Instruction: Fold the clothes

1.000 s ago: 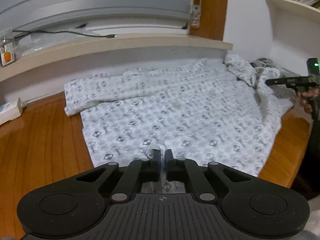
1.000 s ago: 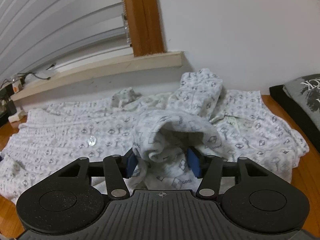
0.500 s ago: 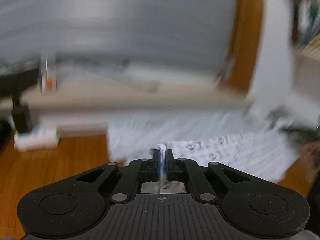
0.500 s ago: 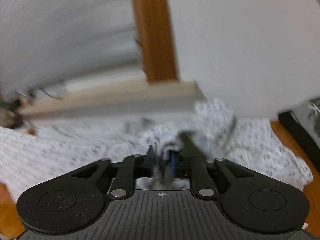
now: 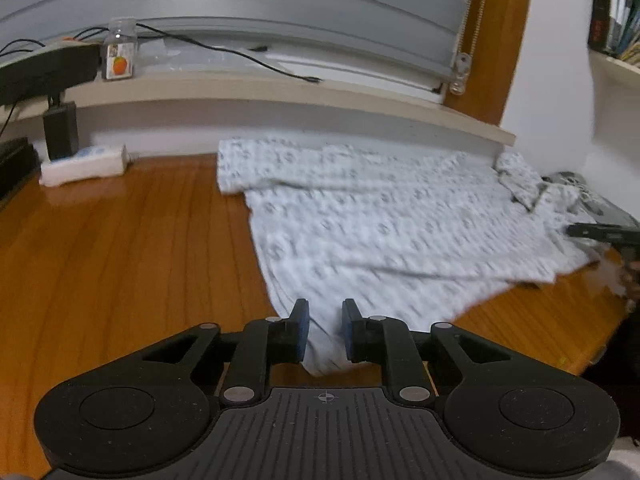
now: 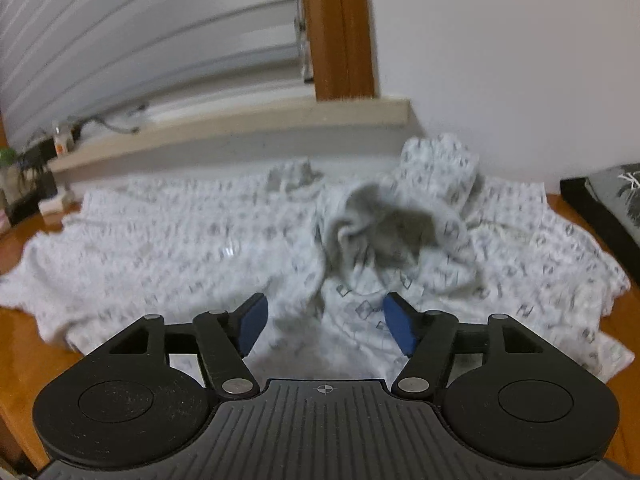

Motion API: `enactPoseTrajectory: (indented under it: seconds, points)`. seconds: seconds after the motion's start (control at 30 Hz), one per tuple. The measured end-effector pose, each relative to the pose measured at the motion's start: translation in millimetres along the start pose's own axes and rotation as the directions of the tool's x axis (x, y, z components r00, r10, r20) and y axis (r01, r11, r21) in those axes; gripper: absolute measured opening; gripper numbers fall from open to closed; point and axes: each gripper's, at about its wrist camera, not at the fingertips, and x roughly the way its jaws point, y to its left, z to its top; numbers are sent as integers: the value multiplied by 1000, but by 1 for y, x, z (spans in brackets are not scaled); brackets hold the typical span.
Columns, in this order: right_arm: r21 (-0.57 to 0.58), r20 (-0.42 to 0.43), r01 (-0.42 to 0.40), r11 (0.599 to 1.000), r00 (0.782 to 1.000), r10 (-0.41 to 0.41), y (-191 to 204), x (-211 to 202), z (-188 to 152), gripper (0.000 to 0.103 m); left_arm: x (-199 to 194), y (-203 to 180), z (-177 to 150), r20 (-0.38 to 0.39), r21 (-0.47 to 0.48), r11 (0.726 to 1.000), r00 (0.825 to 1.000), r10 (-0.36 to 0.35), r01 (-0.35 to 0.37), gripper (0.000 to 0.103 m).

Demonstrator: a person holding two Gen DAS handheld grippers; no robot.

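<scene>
Between the left gripper's (image 5: 324, 330) parted pads, seemingly untouched, lies the shirt (image 5: 400, 232).

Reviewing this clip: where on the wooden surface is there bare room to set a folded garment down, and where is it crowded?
The widest bare patch is the wooden tabletop, bordered by the patterned shirt on the right and the white power strip at the back. A narrower bare strip lies by the near right edge. The middle and right are crowded: the shirt covers them, with a dark cushion beyond.

No readable text, book spines (image 5: 612, 4) and shirt (image 5: 400, 224) print blurred
</scene>
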Motion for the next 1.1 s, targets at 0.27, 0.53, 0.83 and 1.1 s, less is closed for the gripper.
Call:
enactPoseTrajectory:
  seconds: [0.27,0.53,0.83,1.1]
  points:
    - [-97,-42,0,995,999,-4,10,20,3,75,-1,-13,-12,-29,37,999,999,38,-37,30]
    - [-95,-63,-1,995,998,-5,9,23,3,75,5,-14,-13,-9,66,997,999,44,-44,3]
    - [-41,-56,16,999,998,-18,0,21,2,67,-56,14,-4,63,41,999,998,30,-33,0]
    - [-57,-56,8,998,998,-11,-1,22,0,68,-55,28,-17,3,43,991,992,123,-123,0]
